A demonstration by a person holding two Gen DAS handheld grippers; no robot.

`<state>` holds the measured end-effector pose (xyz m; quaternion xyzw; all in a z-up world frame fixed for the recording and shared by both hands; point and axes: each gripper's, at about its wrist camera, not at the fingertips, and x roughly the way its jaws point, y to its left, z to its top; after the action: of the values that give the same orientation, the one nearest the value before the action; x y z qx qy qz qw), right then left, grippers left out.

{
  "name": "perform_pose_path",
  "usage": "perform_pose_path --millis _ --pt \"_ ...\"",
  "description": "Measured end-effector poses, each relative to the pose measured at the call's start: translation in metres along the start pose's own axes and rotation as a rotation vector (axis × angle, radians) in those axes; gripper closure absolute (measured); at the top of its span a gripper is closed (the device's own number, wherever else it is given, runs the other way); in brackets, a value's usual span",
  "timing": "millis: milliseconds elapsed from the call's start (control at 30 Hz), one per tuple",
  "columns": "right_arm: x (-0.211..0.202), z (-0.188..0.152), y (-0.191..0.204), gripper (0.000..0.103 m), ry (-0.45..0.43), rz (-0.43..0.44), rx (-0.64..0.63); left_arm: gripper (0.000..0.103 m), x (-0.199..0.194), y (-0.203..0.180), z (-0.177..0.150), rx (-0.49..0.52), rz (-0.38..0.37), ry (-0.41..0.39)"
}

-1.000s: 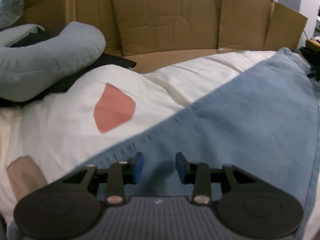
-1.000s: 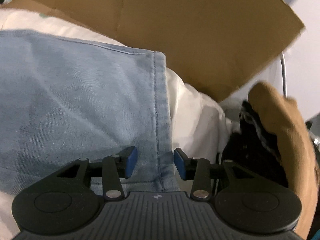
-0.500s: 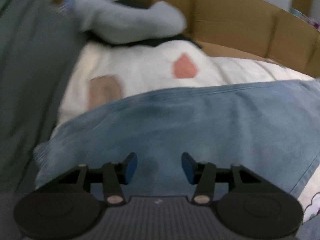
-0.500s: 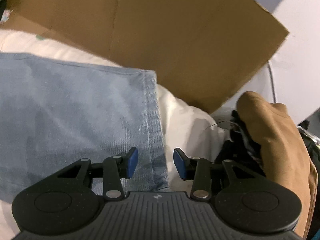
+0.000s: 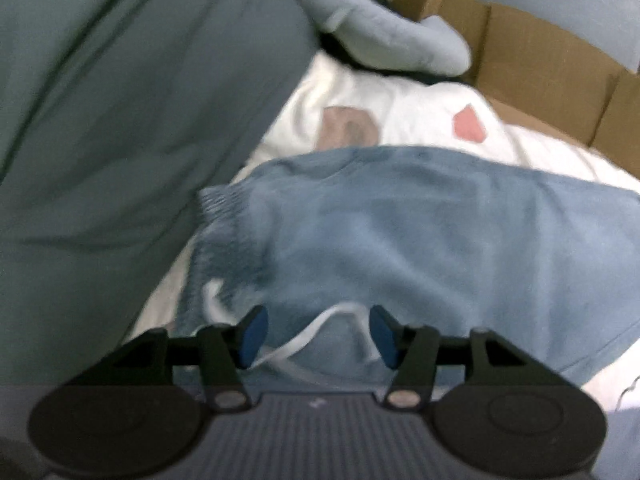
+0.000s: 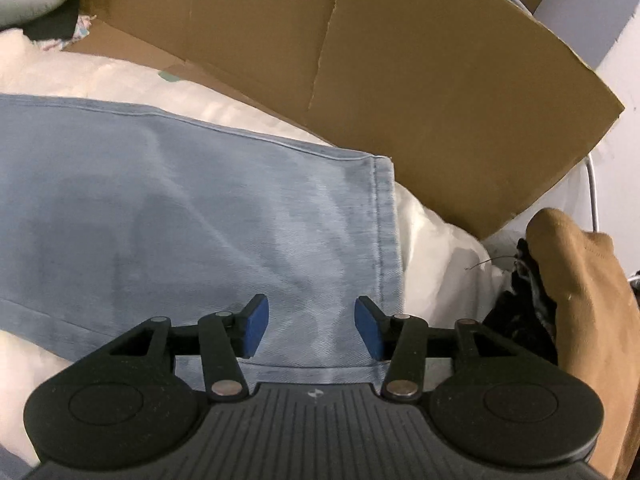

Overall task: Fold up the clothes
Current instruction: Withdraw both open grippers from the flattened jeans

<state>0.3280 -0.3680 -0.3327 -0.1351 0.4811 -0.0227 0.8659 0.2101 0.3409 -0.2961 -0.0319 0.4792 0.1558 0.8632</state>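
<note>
- Light blue denim pants lie spread flat on a white bedsheet, stretching across both wrist views.
- Left gripper sits over the waistband end, fingers spread wide, nothing between the blue pads.
- White drawstring loops loose on the denim right between the left fingers; whether the pads touch it, cannot tell, view is blurry.
- Gathered elastic waistband shows at the left end of the pants.
- Right gripper is over the leg-hem end, fingers apart, gripping nothing; denim lies under the gap.
- Stitched hem runs down just right of the right gripper's gap; bare sheet beside it.
- Big grey-green cloth fills the left side of the left view, close to the camera.
- Pale blue garment is bunched at the far side of the sheet, near the cardboard.
- Cardboard panels stand behind the bed in both views.
- Pink patch and brownish patch are printed on the sheet, beyond the pants.
- Tan garment over dark clothing is piled at the right edge of the right view.
</note>
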Motion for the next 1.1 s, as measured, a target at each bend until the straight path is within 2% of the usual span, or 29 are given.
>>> perform_pose_path --millis 267,333,433,533,767,967,1100 --pt "-0.019 0.004 0.003 0.048 -0.008 0.027 0.072 0.043 -0.029 0.035 -0.043 -0.088 0.026 0.017" --pt "-0.03 0.004 0.006 0.048 0.019 0.007 0.072 0.042 -0.042 0.044 -0.049 -0.12 0.027 0.02" --pt "-0.055 0.004 -0.002 0.048 0.027 0.026 0.093 0.042 -0.064 0.056 -0.056 -0.169 0.037 0.026" --pt "-0.081 0.004 -0.012 0.048 0.029 0.051 0.117 0.042 -0.087 0.061 -0.061 -0.166 0.043 0.042" --pt "-0.154 0.005 -0.052 0.048 -0.03 0.114 0.155 0.039 -0.141 0.065 -0.079 -0.219 0.03 0.091" --pt "-0.212 -0.007 -0.083 0.048 -0.08 0.177 0.175 0.026 -0.196 0.061 -0.078 -0.238 0.031 0.09" --pt "-0.25 -0.015 -0.103 0.048 -0.114 0.219 0.189 0.021 -0.228 0.05 -0.073 -0.18 0.013 0.108"
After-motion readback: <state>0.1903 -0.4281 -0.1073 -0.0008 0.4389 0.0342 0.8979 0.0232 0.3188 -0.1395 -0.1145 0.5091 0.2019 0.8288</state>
